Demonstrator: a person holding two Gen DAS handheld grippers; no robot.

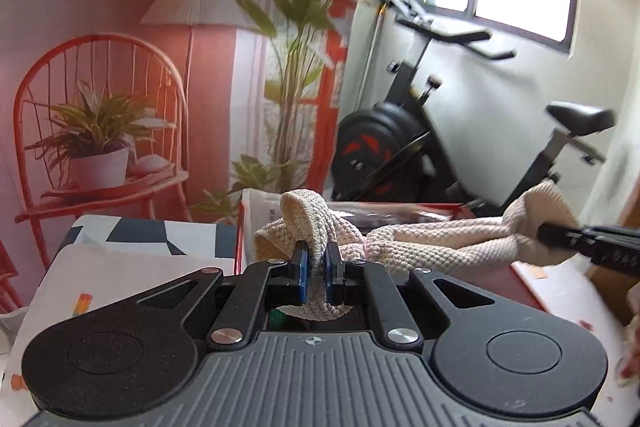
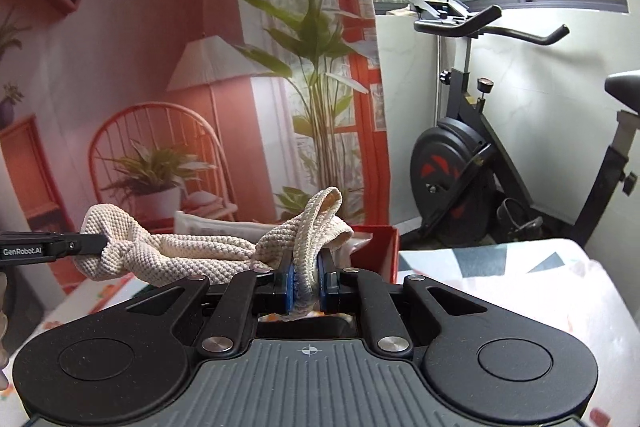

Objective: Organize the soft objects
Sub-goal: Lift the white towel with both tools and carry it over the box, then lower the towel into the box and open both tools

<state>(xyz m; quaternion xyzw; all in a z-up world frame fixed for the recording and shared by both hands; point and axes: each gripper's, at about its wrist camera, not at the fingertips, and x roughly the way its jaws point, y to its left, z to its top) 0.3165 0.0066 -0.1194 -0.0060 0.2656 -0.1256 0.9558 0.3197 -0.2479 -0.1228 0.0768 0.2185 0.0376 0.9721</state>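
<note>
Cream knitted cloth [image 1: 420,239] stretched in the air above the patterned bedding [image 2: 520,279], bunched at each end. Pinched at one end by the left gripper [image 1: 316,267], at the other by the right gripper [image 2: 307,287]. Red box [image 2: 380,247] just behind; exercise bike [image 2: 472,155] beyond.

Bed [image 2: 540,279] with geometric-print cover; red box [image 2: 380,247] on it, contents unclear

The only readable lettering is "GenRobot.AI", in white on the black side of the left gripper [image 2: 105,245], which reaches in from the left edge of the right wrist view. Nothing else carries legible text.
</note>
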